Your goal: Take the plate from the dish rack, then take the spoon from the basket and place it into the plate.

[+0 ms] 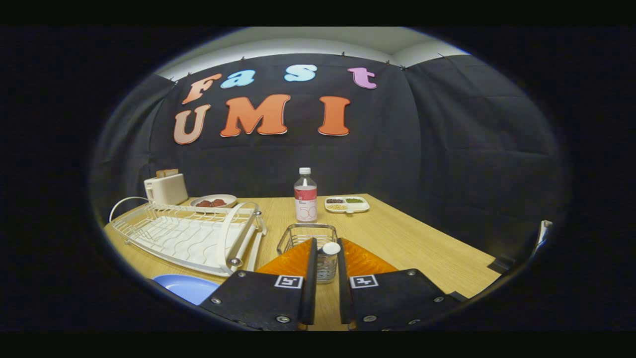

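The plate (186,287) is already lying on the surface (397,238) at seven o'clock of the rack (189,233). The tongs (325,258) are pinching the spoon (331,248) above the basket (307,234) at twelve o'clock; placing it remains.

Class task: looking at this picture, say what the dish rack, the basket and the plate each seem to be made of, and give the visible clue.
Dish rack: white coated wire, seemingly metal, thin bars over a wavy tray.
Basket: bare metal mesh, shiny and see-through.
Plate: probably plastic, smooth matte light blue.
The claw is nearly closed around a white-tipped handle, likely the spoon, standing in the basket; contact is unclear.
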Demonstrator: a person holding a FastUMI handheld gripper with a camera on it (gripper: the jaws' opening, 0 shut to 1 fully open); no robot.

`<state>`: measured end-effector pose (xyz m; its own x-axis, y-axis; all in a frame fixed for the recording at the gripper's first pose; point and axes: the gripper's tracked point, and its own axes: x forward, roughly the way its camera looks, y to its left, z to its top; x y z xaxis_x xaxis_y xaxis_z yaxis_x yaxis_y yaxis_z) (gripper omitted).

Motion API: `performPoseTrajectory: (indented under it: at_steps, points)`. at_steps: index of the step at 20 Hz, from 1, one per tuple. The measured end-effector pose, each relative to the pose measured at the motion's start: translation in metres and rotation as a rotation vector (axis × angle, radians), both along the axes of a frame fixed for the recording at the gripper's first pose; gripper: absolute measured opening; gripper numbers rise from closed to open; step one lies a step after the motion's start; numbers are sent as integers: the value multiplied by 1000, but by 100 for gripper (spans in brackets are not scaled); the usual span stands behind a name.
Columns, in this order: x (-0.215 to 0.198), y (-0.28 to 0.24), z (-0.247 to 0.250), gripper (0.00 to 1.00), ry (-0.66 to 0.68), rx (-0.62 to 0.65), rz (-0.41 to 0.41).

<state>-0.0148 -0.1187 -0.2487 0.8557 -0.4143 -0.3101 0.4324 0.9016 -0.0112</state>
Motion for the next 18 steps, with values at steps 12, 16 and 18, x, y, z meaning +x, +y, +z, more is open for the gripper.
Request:
performPoseTrajectory:
  at_steps: [12,16,18]
  points:
    - [-7,16,60,9,-48,-23,87]
    - [-26,28,95,10,-87,-41,128]
    - [-34,39,104,9,-95,-27,162]
